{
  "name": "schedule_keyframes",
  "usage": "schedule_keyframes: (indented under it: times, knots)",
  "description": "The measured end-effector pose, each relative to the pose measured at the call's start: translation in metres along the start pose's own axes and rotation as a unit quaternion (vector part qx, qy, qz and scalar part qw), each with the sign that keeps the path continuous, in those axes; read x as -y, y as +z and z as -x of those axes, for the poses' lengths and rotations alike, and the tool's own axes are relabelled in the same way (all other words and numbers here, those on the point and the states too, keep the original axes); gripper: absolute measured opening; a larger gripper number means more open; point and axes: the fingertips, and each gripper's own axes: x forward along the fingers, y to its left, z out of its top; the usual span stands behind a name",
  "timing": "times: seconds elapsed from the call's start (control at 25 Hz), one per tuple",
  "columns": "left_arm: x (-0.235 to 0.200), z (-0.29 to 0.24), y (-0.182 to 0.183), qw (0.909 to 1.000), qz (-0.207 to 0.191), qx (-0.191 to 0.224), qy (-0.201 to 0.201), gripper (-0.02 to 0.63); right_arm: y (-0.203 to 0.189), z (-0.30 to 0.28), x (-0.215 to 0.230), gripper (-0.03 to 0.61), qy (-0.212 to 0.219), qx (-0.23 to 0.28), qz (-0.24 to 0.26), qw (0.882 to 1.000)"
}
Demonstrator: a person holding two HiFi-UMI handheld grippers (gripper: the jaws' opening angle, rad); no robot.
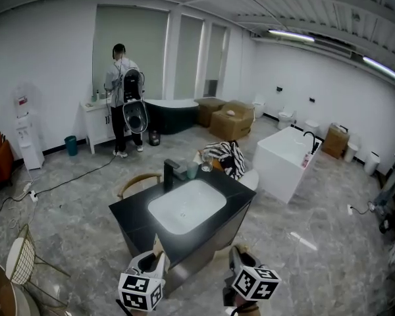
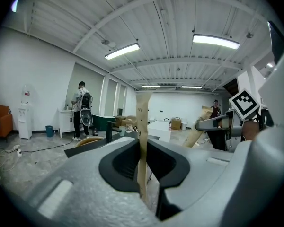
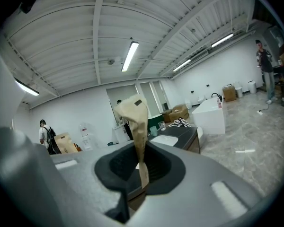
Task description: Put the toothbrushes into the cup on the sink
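My left gripper (image 1: 147, 273) (image 2: 143, 161) is shut on a tan paper-wrapped toothbrush (image 2: 142, 126) that stands upright between its pads. My right gripper (image 1: 247, 272) (image 3: 141, 163) is likewise shut on a second tan paper-wrapped toothbrush (image 3: 136, 122). Both grippers sit at the near edge of the black sink counter (image 1: 128, 212), which has a white basin (image 1: 186, 206) and a dark faucet (image 1: 170, 172). A teal cup (image 1: 192, 170) (image 3: 153, 130) stands at the far side beside the faucet, with a clear glass (image 1: 206, 162) next to it. Neither gripper is near the cup.
A striped cloth (image 1: 225, 155) lies at the counter's far right. A wooden chair (image 1: 139, 183) stands left of the counter and a wire chair (image 1: 23, 259) at near left. A white bathtub (image 1: 286, 157), cardboard boxes (image 1: 232, 120) and a person (image 1: 124, 97) at a vanity are farther back.
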Motion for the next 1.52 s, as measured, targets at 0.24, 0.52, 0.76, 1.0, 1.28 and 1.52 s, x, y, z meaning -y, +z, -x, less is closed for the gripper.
schedule_keyframes:
  times: [0.24,0.52,0.76,1.0,1.28,1.52]
  knots:
    - [0.003,-0.05,0.008,1.0,0.0,0.003,-0.001,0.043,0.018,-0.035,0.027,0.031,0.002,0.0,0.002,1.0]
    - [0.003,-0.096,0.009,1.0,0.008,0.002,0.001,0.043,0.033,-0.063,0.06,0.031,-0.006,-0.004,0.012,1.0]
    - [0.008,-0.117,0.003,0.9999,0.006,-0.008,-0.004,0.043,0.034,-0.076,0.079,0.031,-0.012,-0.007,0.004,1.0]
    - [0.012,-0.131,0.005,0.9999,-0.001,-0.015,-0.007,0.043,0.031,-0.085,0.09,0.031,-0.015,-0.013,-0.007,1.0]
    - [0.0,-0.164,0.012,0.9998,-0.008,-0.012,-0.01,0.043,0.036,-0.108,0.109,0.031,-0.028,-0.005,-0.018,0.999]
    - [-0.005,-0.213,0.024,0.9997,-0.009,0.0,-0.022,0.043,0.053,-0.141,0.13,0.031,-0.037,0.003,-0.018,0.999]
